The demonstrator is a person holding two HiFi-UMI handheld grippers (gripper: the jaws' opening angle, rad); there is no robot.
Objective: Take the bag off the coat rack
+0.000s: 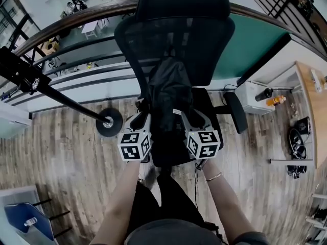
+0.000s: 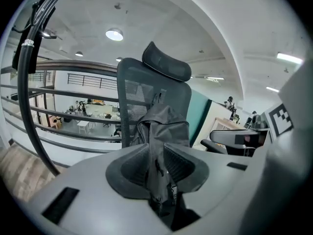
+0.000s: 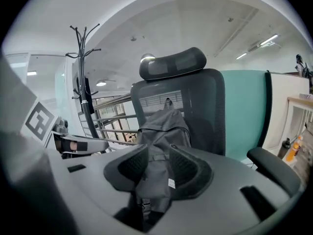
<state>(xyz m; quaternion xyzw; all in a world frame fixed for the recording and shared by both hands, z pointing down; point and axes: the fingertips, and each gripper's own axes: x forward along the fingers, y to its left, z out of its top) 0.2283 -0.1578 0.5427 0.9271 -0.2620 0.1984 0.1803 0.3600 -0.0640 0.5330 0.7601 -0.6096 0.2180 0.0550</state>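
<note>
1. Against the mesh office chair [image 1: 176,40], the black backpack [image 1: 171,88] is hanging limp and creased, well apart from the coat rack [image 1: 110,122].
2. Left gripper [image 2: 159,166] and right gripper [image 3: 156,168] are each pinching its fabric, jaws nearly closed.

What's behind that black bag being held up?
An office chair: its mesh back and headrest rise behind the bag. The bag hides the middle of the chair's back, so anything lying there cannot be seen.

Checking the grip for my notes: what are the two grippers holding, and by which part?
Both hold the black bag: the left gripper pinches a fold of its lower fabric, the right gripper its lower strap and fabric.
</note>
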